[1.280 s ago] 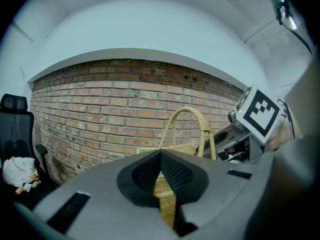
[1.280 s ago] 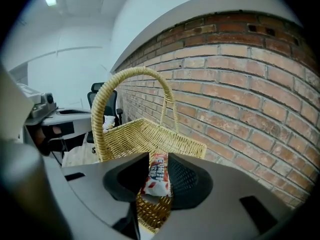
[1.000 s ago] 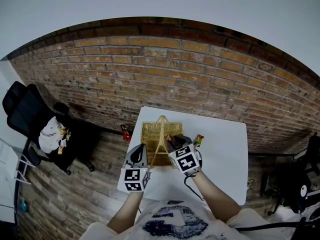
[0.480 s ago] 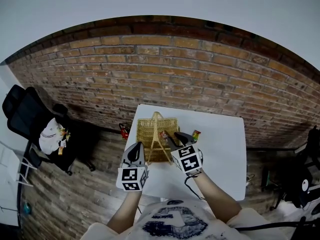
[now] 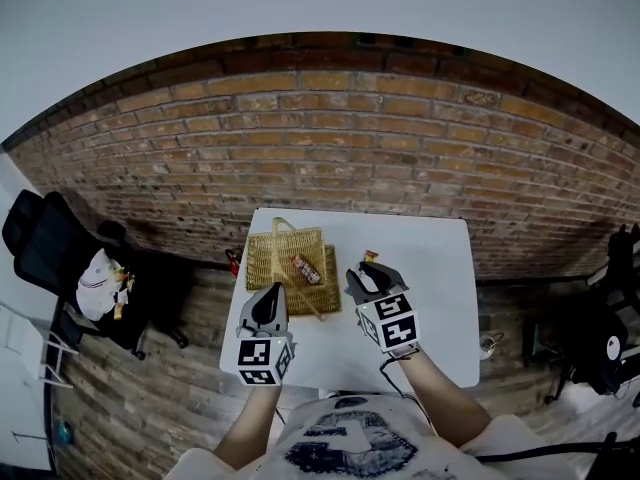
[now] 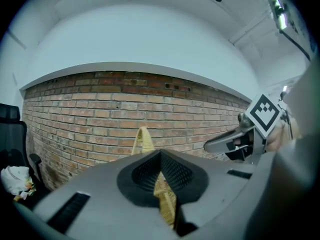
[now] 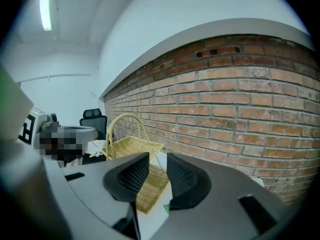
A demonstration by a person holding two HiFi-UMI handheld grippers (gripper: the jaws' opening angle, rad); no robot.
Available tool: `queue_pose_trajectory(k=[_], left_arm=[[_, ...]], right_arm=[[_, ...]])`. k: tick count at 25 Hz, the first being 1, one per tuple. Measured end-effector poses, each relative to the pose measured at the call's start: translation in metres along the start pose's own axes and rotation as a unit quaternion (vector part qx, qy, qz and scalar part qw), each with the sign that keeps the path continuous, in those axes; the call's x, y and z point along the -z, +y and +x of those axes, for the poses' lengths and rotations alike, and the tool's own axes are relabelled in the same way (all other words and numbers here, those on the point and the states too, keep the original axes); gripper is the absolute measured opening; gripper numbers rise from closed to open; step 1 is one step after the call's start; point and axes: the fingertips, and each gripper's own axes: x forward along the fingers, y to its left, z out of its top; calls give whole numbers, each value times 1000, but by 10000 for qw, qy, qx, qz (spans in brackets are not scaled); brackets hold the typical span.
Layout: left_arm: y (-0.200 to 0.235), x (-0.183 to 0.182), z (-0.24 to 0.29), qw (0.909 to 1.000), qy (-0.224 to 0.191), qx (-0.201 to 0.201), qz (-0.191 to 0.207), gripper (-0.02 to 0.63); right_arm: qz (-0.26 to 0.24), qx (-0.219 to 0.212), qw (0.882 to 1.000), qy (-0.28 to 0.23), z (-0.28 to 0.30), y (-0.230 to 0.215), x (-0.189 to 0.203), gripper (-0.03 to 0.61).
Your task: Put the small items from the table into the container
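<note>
A: Head view: the table (image 5: pixel 430 288) is seen steeply from above, from some way off, with the brick wall (image 5: pixel 400 168) beyond.
B: Gripper views: taken low, along each pair of jaws, toward that wall. The wicker basket (image 5: pixel 262 268) is shared by all three.

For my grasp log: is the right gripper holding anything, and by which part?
Nothing: the right gripper's jaws stand apart and empty; the basket lies beyond them.

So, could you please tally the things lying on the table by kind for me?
Basket: 1
Packets: 2
Total: 3
</note>
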Motion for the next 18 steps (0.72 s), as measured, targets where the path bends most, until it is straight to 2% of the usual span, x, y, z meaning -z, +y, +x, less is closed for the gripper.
queue_pose_trajectory(k=[7, 12, 18], left_arm=[[-70, -12, -6, 9992, -37, 351, 181, 48], [-118, -16, -7, 9984, -103, 501, 253, 48], [-167, -16, -18, 9973, -170, 617, 348, 48]], right_arm=[[340, 365, 9984, -272, -69, -45, 16, 121], [392, 551, 9969, -401, -114, -71, 30, 89], [382, 583, 9957, -614, -157, -86, 46, 47]])
